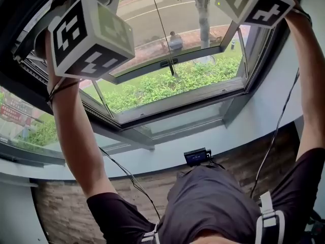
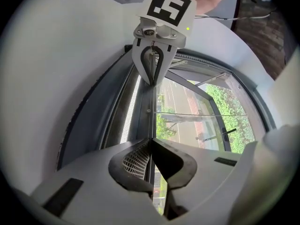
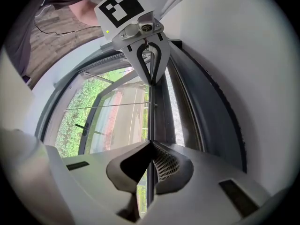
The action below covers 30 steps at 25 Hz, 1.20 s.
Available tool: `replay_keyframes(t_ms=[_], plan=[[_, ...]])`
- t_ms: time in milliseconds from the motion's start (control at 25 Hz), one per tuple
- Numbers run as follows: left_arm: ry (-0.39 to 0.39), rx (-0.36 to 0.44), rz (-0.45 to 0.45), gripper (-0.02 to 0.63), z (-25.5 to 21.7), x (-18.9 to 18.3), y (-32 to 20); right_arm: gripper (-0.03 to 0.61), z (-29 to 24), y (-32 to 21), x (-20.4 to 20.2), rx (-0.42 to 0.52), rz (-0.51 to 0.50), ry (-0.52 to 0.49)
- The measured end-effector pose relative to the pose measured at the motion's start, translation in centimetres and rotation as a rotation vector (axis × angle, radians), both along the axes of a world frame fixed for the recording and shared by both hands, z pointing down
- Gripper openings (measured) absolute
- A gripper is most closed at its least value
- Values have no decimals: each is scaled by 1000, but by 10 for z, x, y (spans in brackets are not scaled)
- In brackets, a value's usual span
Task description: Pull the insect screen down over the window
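Left claw clamping screen bar, head-view hidden

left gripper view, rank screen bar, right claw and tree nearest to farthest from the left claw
1. screen bar, pinched in the left claw.
2. right claw, at the bar's far end.
3. tree, outdoors, well beyond both.

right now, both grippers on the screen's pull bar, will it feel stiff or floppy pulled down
Likely stiff: the pull bar runs straight between the left gripper and right gripper, no sag. The mesh strip beside it looks thin, so probably light. Uneven pulls might skew it.
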<state>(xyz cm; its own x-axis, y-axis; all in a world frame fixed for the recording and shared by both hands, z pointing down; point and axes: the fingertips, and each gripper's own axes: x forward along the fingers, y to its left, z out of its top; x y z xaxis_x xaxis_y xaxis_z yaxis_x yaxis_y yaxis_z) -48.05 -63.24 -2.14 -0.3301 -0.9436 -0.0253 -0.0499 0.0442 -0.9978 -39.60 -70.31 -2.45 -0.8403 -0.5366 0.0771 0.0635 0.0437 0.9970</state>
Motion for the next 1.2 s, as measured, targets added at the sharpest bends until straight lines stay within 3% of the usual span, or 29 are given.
replay_keyframes(t_ms=[320, 800, 920, 1040, 1200], plan=[[46, -61, 33, 21, 65, 5, 0, 18, 108, 1, -1, -102, -13, 118], [192, -182, 78, 21, 152, 9, -2, 18, 149, -4, 5, -214, 0, 204], [207, -218, 72, 21, 202, 2, -9, 18, 200, -10, 1, -243, 6, 238], [269, -278, 76, 21, 266, -1, -15, 18, 263, -16, -2, -289, 4, 277], [329, -346, 79, 21, 311, -2, -18, 18, 308, -19, -3, -342, 8, 319]])
